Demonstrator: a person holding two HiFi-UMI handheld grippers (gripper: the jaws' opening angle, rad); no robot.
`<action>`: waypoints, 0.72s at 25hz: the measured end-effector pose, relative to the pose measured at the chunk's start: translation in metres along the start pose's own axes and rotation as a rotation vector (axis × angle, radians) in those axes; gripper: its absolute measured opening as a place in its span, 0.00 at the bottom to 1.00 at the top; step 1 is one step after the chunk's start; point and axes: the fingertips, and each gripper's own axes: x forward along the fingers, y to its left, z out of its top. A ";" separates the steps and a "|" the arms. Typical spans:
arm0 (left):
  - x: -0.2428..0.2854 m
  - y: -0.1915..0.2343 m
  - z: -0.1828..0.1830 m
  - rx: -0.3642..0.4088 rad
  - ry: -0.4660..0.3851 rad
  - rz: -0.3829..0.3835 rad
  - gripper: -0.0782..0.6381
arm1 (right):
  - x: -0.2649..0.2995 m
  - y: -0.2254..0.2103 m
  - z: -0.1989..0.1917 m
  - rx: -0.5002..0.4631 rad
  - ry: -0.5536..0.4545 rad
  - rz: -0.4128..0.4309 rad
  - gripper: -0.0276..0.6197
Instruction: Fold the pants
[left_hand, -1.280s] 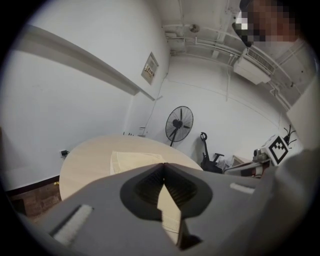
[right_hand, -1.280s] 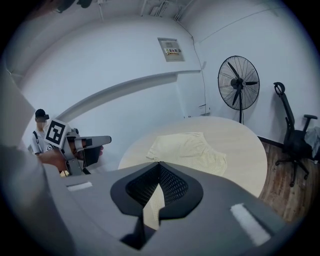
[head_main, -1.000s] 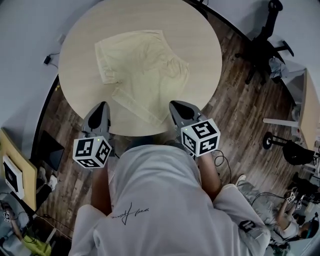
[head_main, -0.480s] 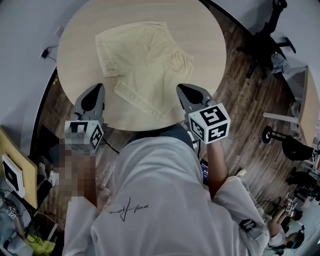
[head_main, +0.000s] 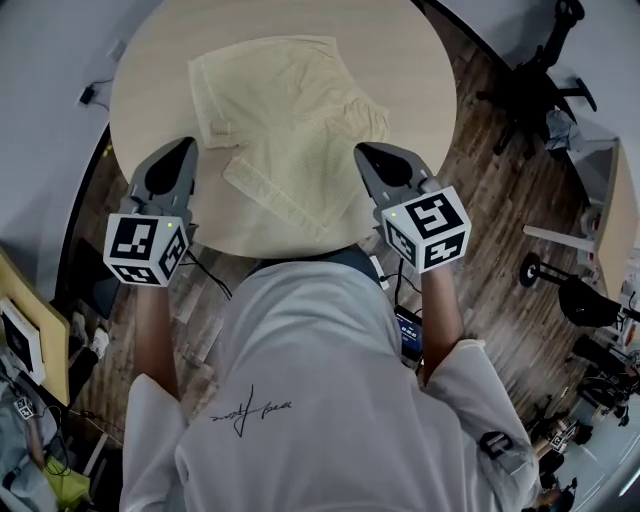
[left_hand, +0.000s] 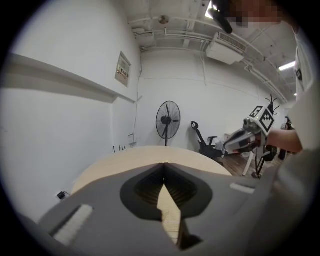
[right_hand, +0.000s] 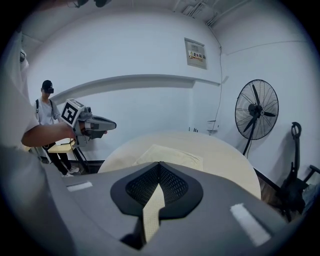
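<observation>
Pants (head_main: 290, 120): pale yellow and wrinkled, lying loose on the round table (head_main: 420, 80), with one end reaching toward the table's near edge. Nearest, over that edge: left gripper (head_main: 186, 146) and right gripper (head_main: 364, 152), one each side of that end. Both have jaw tips together and hold nothing. Judgement: no tidy fold shows, so most or all of the folding is left to do.

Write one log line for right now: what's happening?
pale yellow fabric pants: lying on round wooden table, not held | left gripper: shut, empty | right gripper: shut, empty
</observation>
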 end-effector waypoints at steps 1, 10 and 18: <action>0.002 0.004 0.002 -0.002 0.001 0.008 0.18 | 0.003 -0.003 0.003 -0.007 -0.001 0.005 0.04; 0.025 0.029 -0.003 -0.016 0.037 0.060 0.18 | 0.038 -0.031 0.017 -0.055 -0.009 0.053 0.04; 0.055 0.047 -0.007 0.002 0.081 0.064 0.18 | 0.067 -0.064 0.019 -0.112 0.049 0.070 0.04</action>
